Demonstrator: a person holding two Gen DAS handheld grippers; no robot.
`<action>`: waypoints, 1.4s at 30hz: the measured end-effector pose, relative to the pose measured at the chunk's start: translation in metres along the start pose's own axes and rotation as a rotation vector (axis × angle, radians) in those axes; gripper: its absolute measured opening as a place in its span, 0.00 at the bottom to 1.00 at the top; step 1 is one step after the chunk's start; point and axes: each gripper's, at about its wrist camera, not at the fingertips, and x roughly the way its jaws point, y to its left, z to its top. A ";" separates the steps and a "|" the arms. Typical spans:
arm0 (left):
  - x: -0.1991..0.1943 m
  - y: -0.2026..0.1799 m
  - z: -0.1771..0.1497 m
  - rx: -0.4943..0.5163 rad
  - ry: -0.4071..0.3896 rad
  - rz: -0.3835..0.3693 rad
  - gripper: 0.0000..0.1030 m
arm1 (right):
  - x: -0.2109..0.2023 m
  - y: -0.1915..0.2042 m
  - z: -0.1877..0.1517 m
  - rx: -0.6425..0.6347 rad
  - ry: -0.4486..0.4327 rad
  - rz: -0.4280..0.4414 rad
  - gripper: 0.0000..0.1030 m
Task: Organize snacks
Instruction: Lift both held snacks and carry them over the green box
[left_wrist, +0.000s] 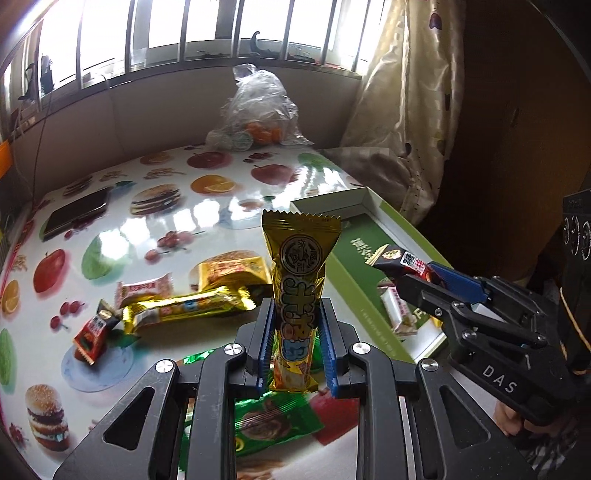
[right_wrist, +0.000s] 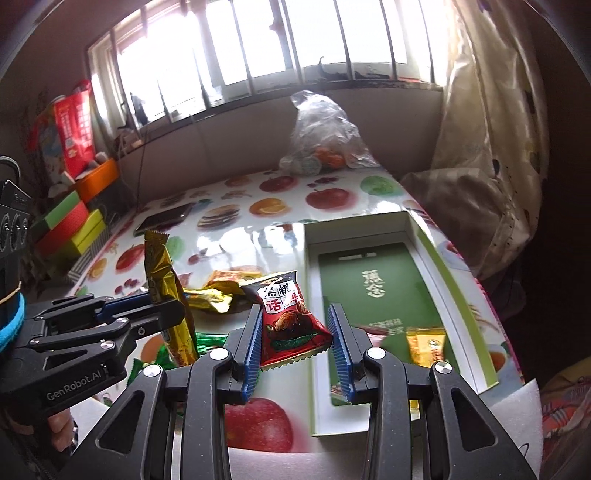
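Note:
My left gripper (left_wrist: 297, 325) is shut on a tall gold snack bar (left_wrist: 299, 273) and holds it upright above the table; it also shows in the right wrist view (right_wrist: 166, 280). My right gripper (right_wrist: 295, 332) is shut on a red snack packet (right_wrist: 290, 321) beside the left rim of the green box (right_wrist: 369, 280). In the left wrist view the right gripper (left_wrist: 417, 275) holds that packet (left_wrist: 400, 260) over the box (left_wrist: 354, 243). A yellow snack (right_wrist: 428, 343) and a pink-white one (left_wrist: 397, 310) lie in the box.
Loose snacks lie on the fruit-print tablecloth (left_wrist: 147, 221): a gold bar (left_wrist: 188, 308), a gold packet (left_wrist: 232, 271), a pink packet (left_wrist: 144, 290), a red packet (left_wrist: 94, 330), a green packet (left_wrist: 273, 417). A phone (left_wrist: 75, 216) and a plastic bag (left_wrist: 258, 110) sit farther back.

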 end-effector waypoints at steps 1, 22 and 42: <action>0.002 -0.002 0.001 0.006 0.000 -0.004 0.24 | 0.000 -0.004 -0.001 0.008 0.001 -0.007 0.33; 0.065 -0.055 0.023 0.028 0.075 -0.109 0.24 | 0.010 -0.080 -0.014 0.110 0.029 -0.216 0.33; 0.106 -0.080 0.026 0.039 0.152 -0.125 0.24 | 0.035 -0.092 -0.019 0.110 0.076 -0.234 0.33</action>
